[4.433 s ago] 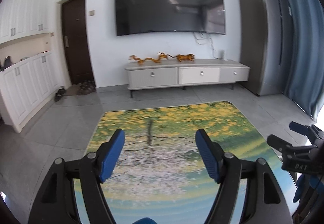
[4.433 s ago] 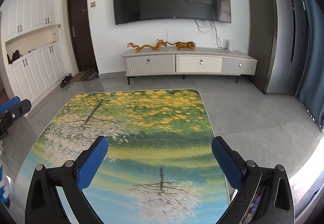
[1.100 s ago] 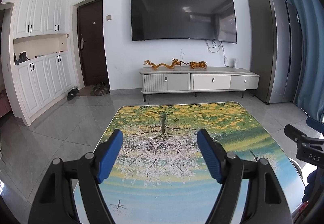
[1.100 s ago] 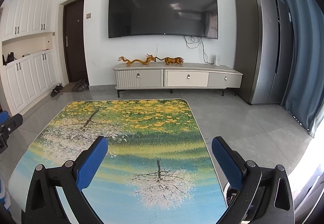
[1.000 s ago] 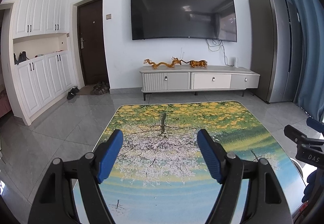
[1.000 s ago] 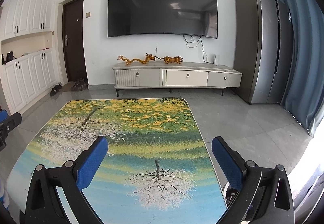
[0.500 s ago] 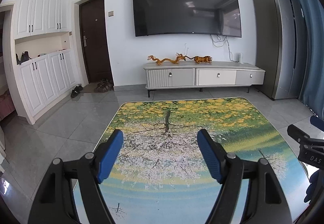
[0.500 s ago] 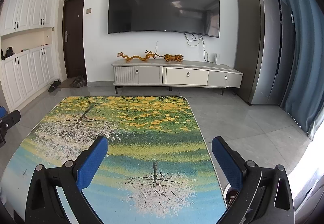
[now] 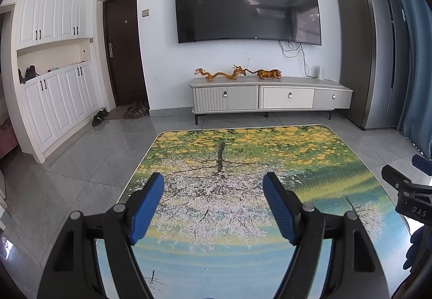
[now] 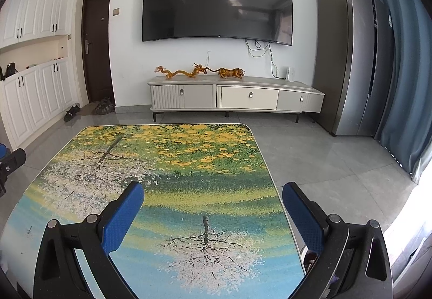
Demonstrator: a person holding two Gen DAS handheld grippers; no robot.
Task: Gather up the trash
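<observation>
- both grippers are mine: my left gripper point(image 9: 213, 188) hangs over the near left part of the table point(image 9: 337, 161), fingers spread wide with nothing between them; my right gripper point(image 10: 213, 197) hangs over the near right corner, released and empty too.
- trash, the thing i am meant to collect, does not show on the tabletop in either view; the printed top, with its trees, yellow leaves and blue water, looks bare.
- just past the table's right edge, low by my right finger, i glimpse the rim of something round point(image 10: 306, 255) with dark contents; i cannot tell whether it is a bin.
- my judgement: i am at the searching step, either before the first pickup or after the last, and these views do not settle which.
- next move calls for turning the cameras down and around, to the floor and table sides, before any closing of fingers.
- around me: a wall television point(image 9: 247, 3), a low cabinet point(image 9: 270, 96) with dragon and tiger figurines point(image 9: 237, 73), a fridge point(image 10: 353, 56), blue curtains point(image 10: 405, 69), shoes point(image 9: 100, 118) by the door point(image 9: 122, 50).
- nothing blocks either gripper; my two tools are well apart.
</observation>
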